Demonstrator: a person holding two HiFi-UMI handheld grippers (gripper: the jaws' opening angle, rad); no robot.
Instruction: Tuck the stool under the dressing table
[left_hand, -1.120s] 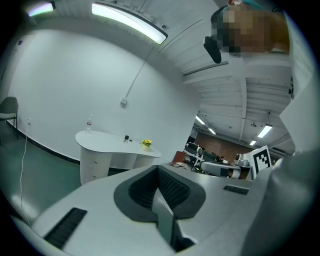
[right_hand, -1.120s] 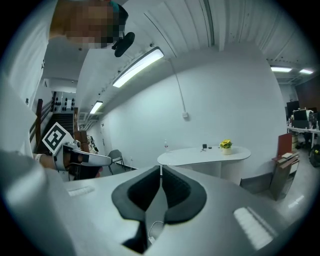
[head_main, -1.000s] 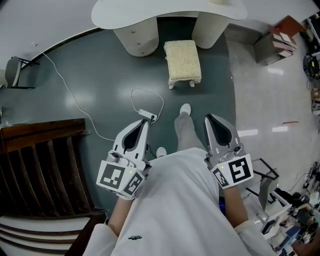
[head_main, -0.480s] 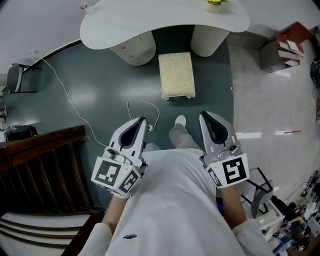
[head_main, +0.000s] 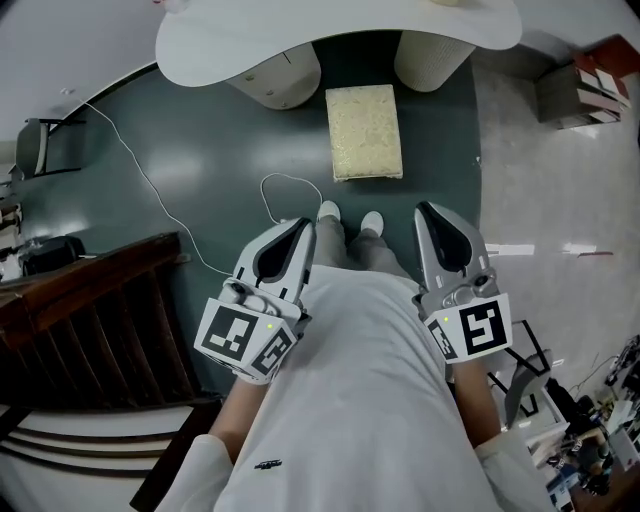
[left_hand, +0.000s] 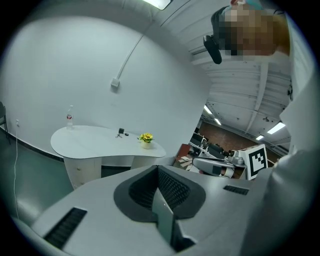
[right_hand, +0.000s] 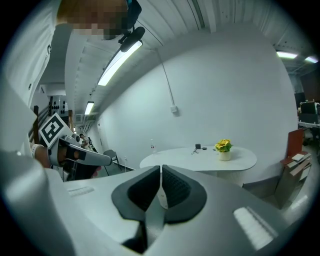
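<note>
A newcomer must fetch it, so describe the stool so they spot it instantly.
Find the white curved dressing table on the dark green floor. Before the gap between its two round pedestals stands the stool, the only low rectangular seat, topped with a cream textured cushion.

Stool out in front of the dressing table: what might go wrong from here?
The white cable loops on the floor by the person's shoes: a likely snag. The stool faces the gap between the dressing table's pedestals; a skewed push may hit one. Left gripper and right gripper are shut, so must open to grip.
</note>
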